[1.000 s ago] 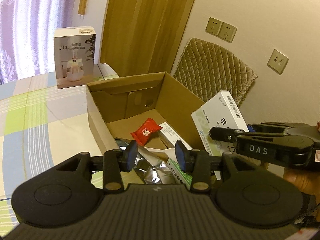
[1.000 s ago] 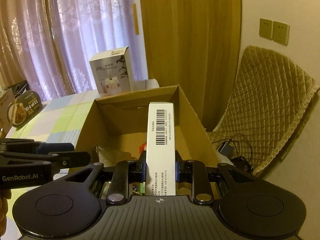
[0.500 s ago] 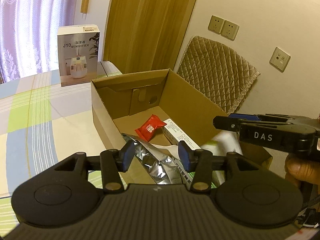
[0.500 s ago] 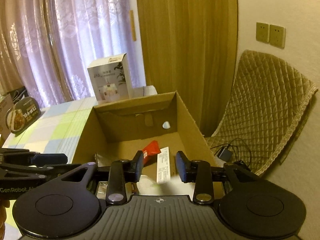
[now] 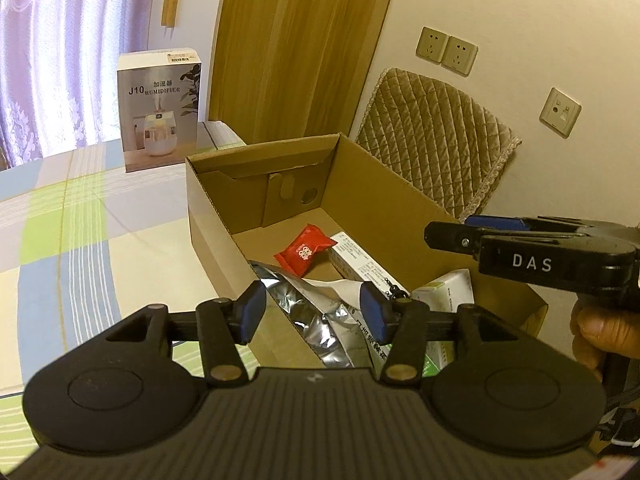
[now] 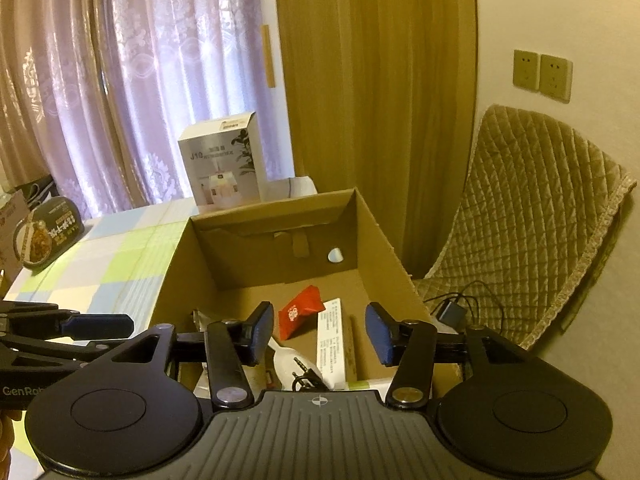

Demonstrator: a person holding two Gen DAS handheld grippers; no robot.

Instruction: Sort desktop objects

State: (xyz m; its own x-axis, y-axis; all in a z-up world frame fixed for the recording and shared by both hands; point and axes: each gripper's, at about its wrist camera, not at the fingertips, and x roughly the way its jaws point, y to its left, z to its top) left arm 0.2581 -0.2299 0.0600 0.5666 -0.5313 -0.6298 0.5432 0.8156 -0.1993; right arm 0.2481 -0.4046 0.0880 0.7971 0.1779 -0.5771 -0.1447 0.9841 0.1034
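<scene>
Both grippers seen empty, jaws spread wide: left gripper (image 5: 312, 311), right gripper (image 6: 319, 332). Cardboard box (image 6: 384, 236) lies directly below and ahead of both. Sorted things found inside: red packet (image 5: 305, 251), white box (image 6: 331, 340) lying lengthwise, away from jaws. Next target not seen.

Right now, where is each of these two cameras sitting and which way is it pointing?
Left wrist: rides on the left gripper, looking forward and down into the cardboard box; its open fingers show, also the right gripper and a hand.
Right wrist: rides on the right gripper, facing the box and curtains; its open fingers and the left gripper show.
Shared: box, red packet, humidifier box.
</scene>
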